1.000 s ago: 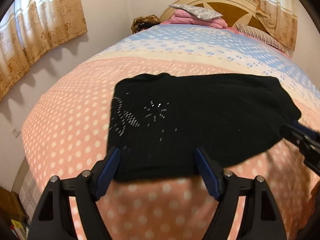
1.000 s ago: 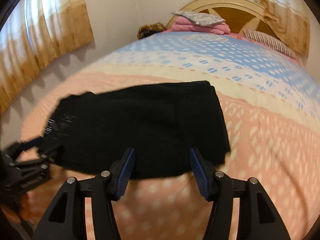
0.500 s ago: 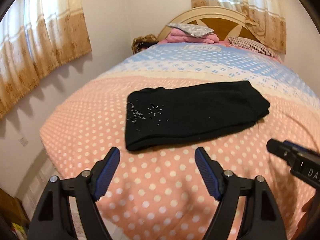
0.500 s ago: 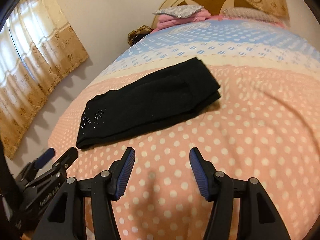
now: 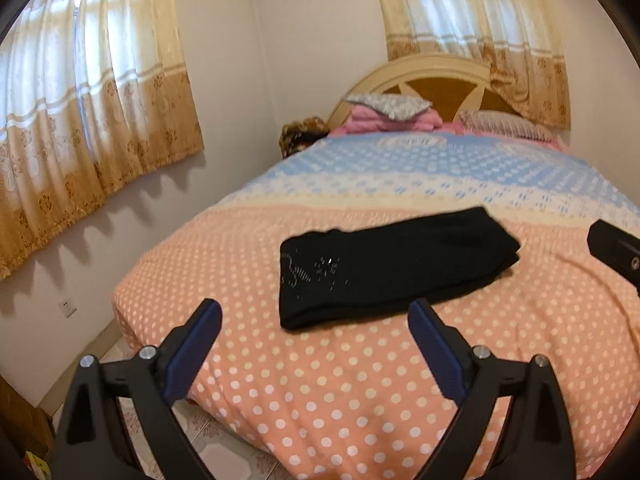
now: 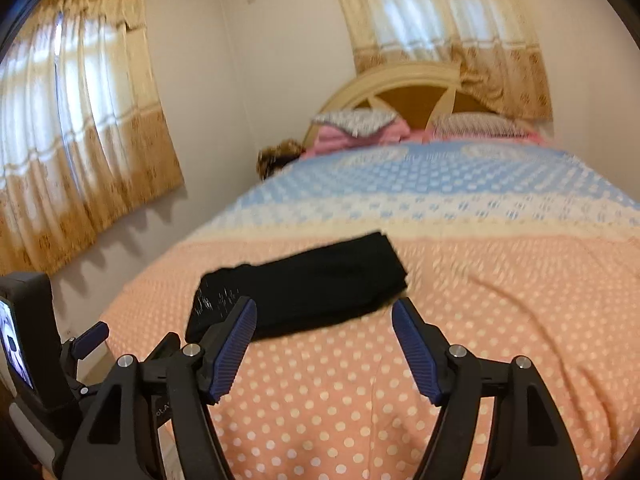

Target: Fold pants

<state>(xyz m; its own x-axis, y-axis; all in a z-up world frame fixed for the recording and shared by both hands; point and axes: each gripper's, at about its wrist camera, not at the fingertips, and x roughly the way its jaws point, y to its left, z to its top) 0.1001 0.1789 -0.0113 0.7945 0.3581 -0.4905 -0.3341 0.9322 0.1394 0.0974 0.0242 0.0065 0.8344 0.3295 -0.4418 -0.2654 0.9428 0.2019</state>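
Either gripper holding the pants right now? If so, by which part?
Nothing is held. The left gripper and the right gripper both have jaws open and empty, short of the folded black pants, which lie free on the polka-dot bedspread.

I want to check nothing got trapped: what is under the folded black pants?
The pants lie flat on the pink dotted bedspread, which shows all around them. Whatever sits directly beneath the cloth is covered. Both grippers are open and off the pants.

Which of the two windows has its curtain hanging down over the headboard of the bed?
The window behind the bed. Its curtain drapes over the headboard; the side window hangs against bare wall.
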